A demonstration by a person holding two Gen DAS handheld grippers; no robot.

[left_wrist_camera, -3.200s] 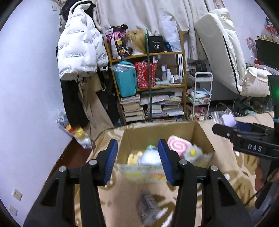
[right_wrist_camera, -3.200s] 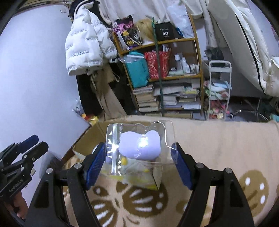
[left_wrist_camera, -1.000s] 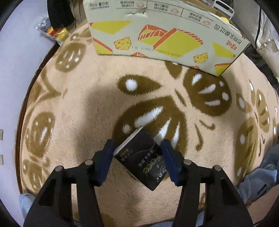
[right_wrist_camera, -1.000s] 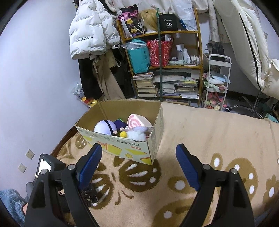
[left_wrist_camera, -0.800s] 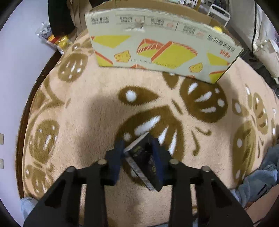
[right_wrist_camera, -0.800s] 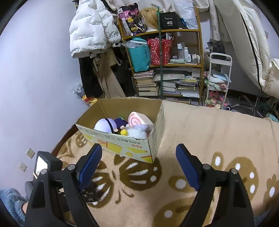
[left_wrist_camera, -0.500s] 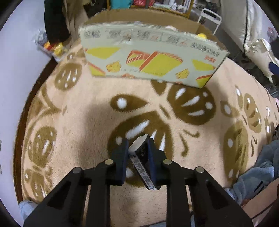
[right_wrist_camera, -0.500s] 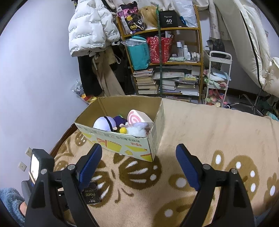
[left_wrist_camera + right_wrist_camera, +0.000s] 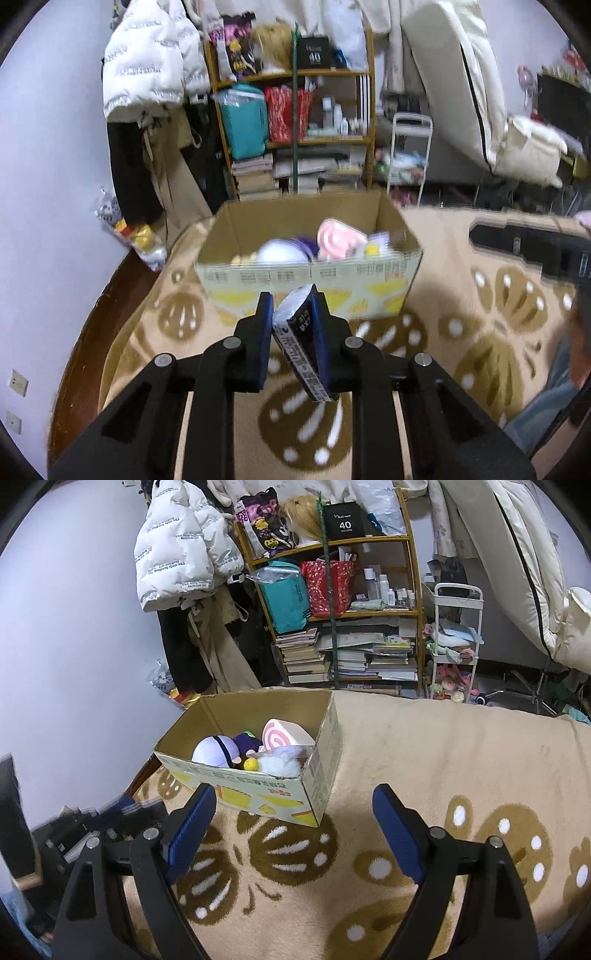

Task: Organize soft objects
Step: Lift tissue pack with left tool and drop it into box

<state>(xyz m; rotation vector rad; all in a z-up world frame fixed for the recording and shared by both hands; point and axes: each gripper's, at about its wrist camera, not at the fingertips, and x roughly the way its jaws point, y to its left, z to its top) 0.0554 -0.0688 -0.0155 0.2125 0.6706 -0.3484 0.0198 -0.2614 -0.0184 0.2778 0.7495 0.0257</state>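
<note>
My left gripper is shut on a small black tissue pack with a white edge, held in the air above the rug, in front of the cardboard box. The box holds soft toys: a white and purple ball plush, a pink swirl cushion and a bagged white plush. My right gripper is open and empty, near the box's front right corner. The left gripper shows blurred at the lower left of the right wrist view.
A beige rug with brown flower prints covers the floor. A wooden shelf with books and bags stands behind the box. A white jacket hangs at the left wall. A white cart stands at the right.
My left gripper closed on the tissue pack on the rug and lifted it, tilting up to face the box. My right gripper stayed open and barely moved.
</note>
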